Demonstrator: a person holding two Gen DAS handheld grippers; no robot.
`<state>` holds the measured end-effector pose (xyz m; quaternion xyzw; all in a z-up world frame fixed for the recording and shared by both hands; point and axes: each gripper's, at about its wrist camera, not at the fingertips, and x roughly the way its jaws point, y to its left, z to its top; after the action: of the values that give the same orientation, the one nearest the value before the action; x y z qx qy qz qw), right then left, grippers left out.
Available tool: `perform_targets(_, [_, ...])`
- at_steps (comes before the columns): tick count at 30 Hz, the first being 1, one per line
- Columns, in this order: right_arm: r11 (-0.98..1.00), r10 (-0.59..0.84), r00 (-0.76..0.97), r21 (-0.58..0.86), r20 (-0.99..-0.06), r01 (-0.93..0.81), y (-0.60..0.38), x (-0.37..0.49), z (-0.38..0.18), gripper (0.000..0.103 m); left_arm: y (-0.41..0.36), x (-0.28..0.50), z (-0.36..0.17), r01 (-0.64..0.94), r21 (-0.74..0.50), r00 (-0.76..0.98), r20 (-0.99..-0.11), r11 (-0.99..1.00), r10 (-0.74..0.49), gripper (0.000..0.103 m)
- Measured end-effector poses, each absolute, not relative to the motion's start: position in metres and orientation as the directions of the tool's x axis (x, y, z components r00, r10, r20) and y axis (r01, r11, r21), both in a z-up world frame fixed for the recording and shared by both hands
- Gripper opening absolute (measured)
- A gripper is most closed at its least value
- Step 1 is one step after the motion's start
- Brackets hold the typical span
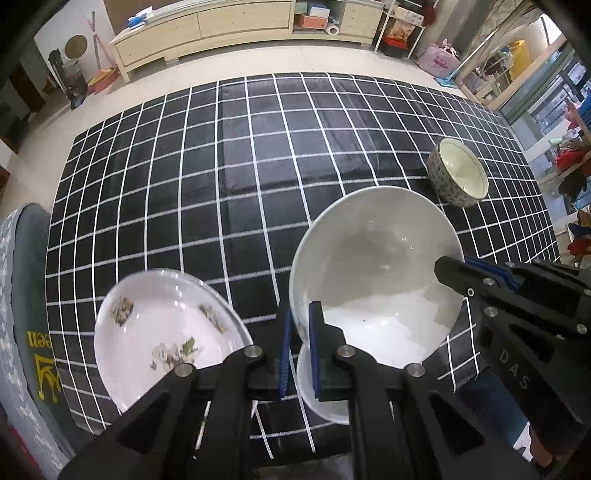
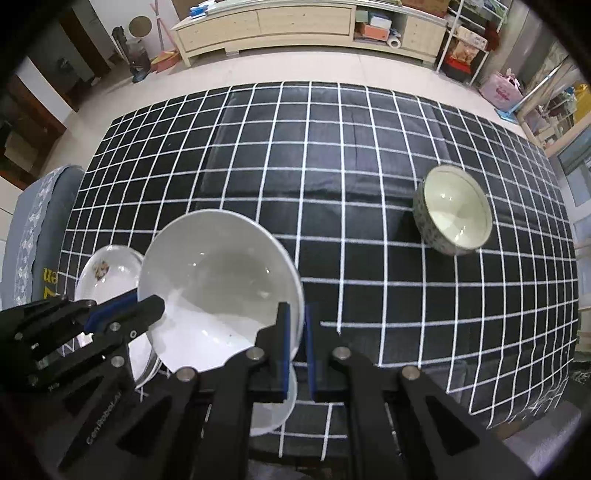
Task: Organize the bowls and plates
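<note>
A large plain white bowl (image 1: 376,273) (image 2: 221,280) is held above the black checked table by both grippers. My left gripper (image 1: 300,350) is shut on its left rim. My right gripper (image 2: 297,350) is shut on its right rim; it shows in the left wrist view (image 1: 458,277). The left gripper shows in the right wrist view (image 2: 147,306). A white plate with flower prints (image 1: 162,339) (image 2: 107,277) lies at the near left. A white plate (image 1: 325,398) (image 2: 273,406) lies partly hidden under the bowl. A small patterned bowl (image 1: 458,177) (image 2: 452,210) stands at the right.
The black tablecloth with a white grid (image 1: 240,184) (image 2: 314,166) covers the table. A grey cushioned seat (image 1: 26,295) (image 2: 40,229) sits by the left edge. A long cabinet (image 1: 207,26) and shelves stand beyond on the floor.
</note>
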<state>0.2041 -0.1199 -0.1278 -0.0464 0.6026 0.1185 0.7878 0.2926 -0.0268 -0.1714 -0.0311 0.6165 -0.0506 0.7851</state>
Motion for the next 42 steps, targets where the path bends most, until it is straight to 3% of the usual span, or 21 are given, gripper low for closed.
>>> perform_targets(8, [0.965,0.129,0.220,0.072,-0.967,-0.252,-0.124,0.187,-0.135,0.010,-0.032,0.263,-0.177,0.054,-0.103,0.218,-0.969,0.993,-0.113,0.008])
perform_targets(23, [0.963,0.103,0.144,0.062,-0.984,-0.262,-0.143,0.232,-0.180,0.010,-0.034,0.230,-0.206,0.039,-0.117,0.153,-0.981,0.992,-0.121,0.008])
perform_targets(42, [0.966,0.099,0.099,0.071,-0.990,-0.249,-0.147,0.240,-0.203,0.010,-0.040,0.238,-0.218,0.042,-0.108,0.131,-0.985,0.993,-0.112,0.008])
